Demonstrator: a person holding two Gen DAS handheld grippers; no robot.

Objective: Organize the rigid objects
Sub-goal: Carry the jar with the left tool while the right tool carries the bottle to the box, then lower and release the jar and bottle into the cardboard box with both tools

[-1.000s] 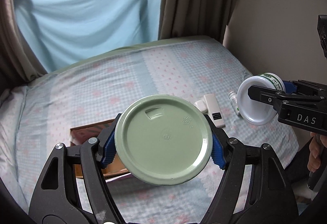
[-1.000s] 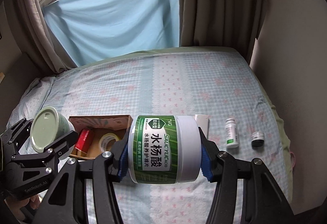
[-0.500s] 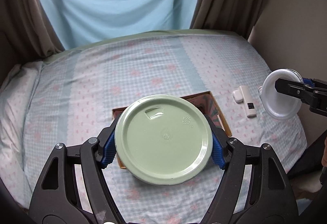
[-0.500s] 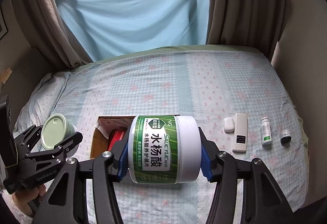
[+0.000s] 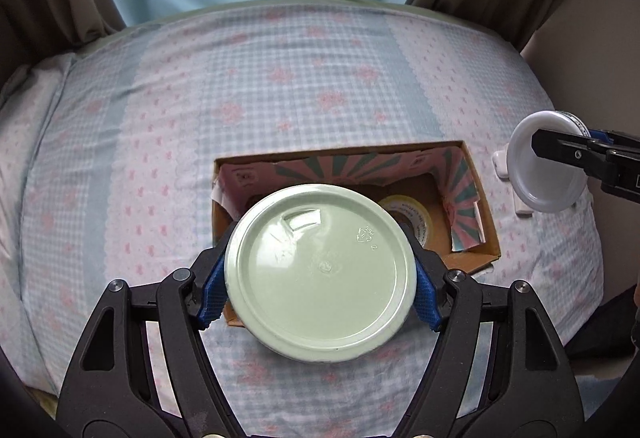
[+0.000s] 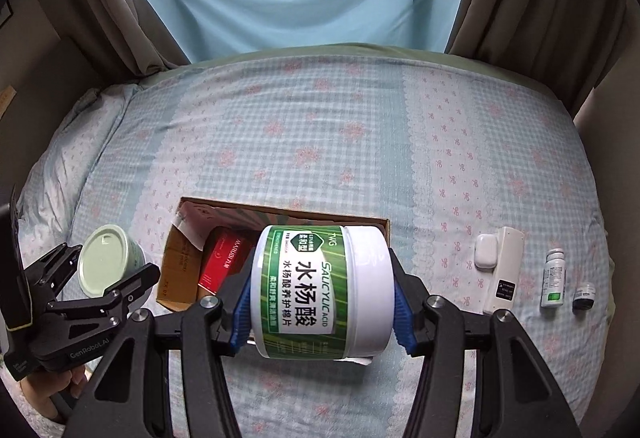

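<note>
Both grippers have swung in over the open brown cardboard box (image 5: 486, 226) since a second ago; earlier the box sat off to one side in each wrist view, now I see it straight ahead and below both sets of fingers. My left gripper (image 5: 320, 270) is clamped on the pale green round plastic jar (image 5: 320, 270), blue pads pressed on opposite sides of its rim, flat lid facing the camera. Jar hangs over the box's near-left part, covering most of the interior from this view. My right gripper (image 6: 322, 292) is pinched on the white cylindrical plastic tub with the green salicylic-acid label (image 6: 322, 288), held sideways, white lid end toward the right finger, label toward the camera. Tub sits over the box's near-right part; cannot tell from either view whether it touches the box wall. Inside the box, beyond the left fingers: a roll of yellowish clear tape (image 5: 414, 216) on the floor to the right of the green jar. Beyond the right fingers, left of the tub: a red rectangular carton (image 6: 224, 262) leaning in the box. On the blue-and-pink checked bedsheet (image 6: 320, 142), right of the right gripper, all clear of the box: a small white rounded case (image 6: 485, 252) touching a white slim remote-like device (image 6: 504, 270), then a small white bottle with green label (image 6: 553, 278), then a tiny dark-capped vial (image 6: 584, 296). A hand (image 6: 60, 390) holds the left gripper's handle at the lower left of the right wrist view.
</note>
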